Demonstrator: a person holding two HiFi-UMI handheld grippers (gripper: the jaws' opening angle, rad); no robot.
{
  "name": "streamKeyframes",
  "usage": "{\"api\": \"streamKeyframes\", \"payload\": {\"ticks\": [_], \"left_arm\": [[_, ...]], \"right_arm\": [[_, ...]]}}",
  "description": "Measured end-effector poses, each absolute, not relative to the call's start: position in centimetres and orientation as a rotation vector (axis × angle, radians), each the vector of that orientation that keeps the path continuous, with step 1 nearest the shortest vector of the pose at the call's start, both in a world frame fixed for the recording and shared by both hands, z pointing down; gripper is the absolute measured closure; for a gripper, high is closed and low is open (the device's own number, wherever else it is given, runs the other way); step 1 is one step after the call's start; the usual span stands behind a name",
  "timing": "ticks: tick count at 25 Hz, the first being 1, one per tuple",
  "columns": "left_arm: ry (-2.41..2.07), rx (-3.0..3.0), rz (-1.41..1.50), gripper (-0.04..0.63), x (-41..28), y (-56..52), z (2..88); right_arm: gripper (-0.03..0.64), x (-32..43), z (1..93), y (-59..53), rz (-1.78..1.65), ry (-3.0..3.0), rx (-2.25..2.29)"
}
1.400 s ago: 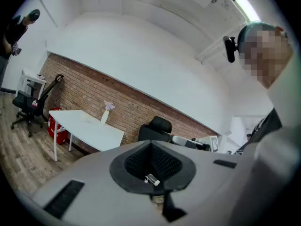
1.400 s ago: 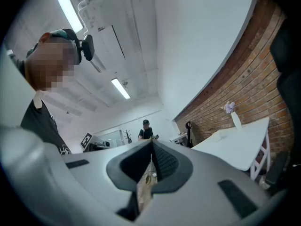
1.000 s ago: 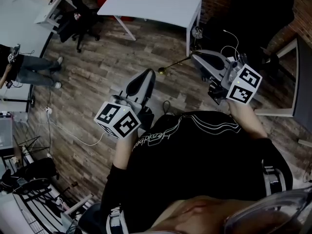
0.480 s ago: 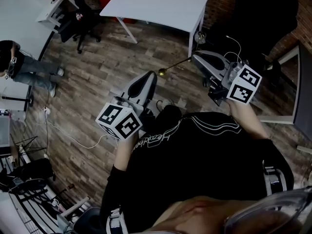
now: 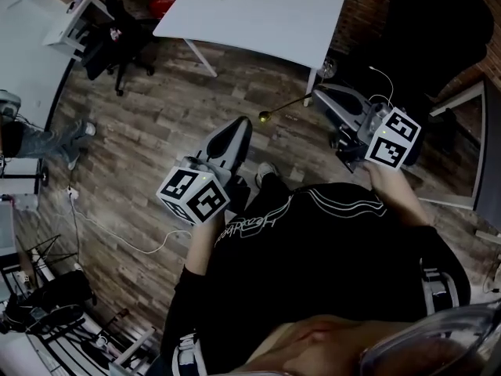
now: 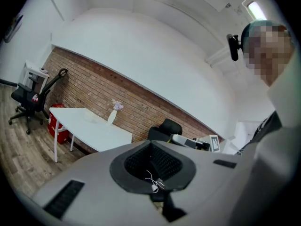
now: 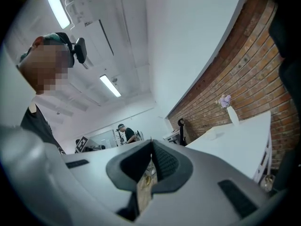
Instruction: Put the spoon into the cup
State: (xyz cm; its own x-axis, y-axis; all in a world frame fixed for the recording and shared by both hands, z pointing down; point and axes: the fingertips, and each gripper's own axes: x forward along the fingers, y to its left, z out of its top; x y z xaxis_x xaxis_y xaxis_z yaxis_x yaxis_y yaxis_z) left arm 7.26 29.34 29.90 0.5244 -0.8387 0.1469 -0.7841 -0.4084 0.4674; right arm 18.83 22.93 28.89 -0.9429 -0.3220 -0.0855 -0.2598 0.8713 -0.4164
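Above wood floor [image 5: 156, 124] | right tool [image 5: 316, 95] clamps spoon [image 5: 286, 106] | left tool [image 5: 239, 124] closed, empty | white table [image 5: 258, 14] ahead

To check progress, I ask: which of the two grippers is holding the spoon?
The right gripper: the gold spoon sticks out of its shut jaws, while the left gripper carries nothing.

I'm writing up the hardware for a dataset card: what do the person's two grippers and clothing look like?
Both the left gripper and right gripper have pale grey shells, black ribbed pads lining the tongs, and a white cube printed with black square markers. The person wears a black top with white stripes and lettering.
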Motion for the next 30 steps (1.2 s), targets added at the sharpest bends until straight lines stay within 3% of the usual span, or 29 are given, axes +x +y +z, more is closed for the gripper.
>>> {"api": "streamKeyframes", "payload": {"ticks": [14, 30], "left_arm": [[-1.348, 2.284, -0.075, 0.591, -8.7, 13.0, 30.2], [-1.351, 2.25, -0.04, 0.591, -14.4, -1.1, 32.9]], "right_arm": [[0.617, 4.0, 28.2, 7.3, -0.612, 2.868, -0.516], [0.617, -2.1, 30.8, -7.0, -0.652, 2.857, -0.494]]}}
